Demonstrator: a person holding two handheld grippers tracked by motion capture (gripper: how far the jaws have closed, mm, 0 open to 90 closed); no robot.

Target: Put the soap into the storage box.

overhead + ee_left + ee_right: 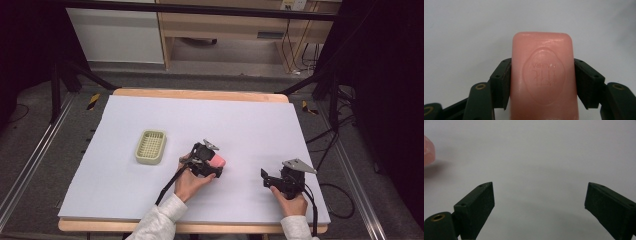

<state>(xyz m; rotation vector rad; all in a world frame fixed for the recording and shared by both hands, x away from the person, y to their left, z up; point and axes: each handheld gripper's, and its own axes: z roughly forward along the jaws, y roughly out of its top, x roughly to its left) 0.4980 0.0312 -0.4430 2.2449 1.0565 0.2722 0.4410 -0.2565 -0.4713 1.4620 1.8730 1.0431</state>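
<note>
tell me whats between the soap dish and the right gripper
In the high view, the left gripper, shut on the pink soap, lies between the green soap dish and the right gripper.

Both of the person's arms wore pale grey, soft-knit sleeves [159,222] that ended at the wrists. The left gripper [214,164] was black and blocky, with a small grey three-cornered plate [210,144] on top and a black cable [169,186] trailing back from it. The right gripper [266,178] was the same black build, under a larger grey plate [299,165]. Up close, the jaws were flat dark blocks with tiny screw holes, and brass-ringed pivots [480,86] showed on the dark links behind them.
</note>
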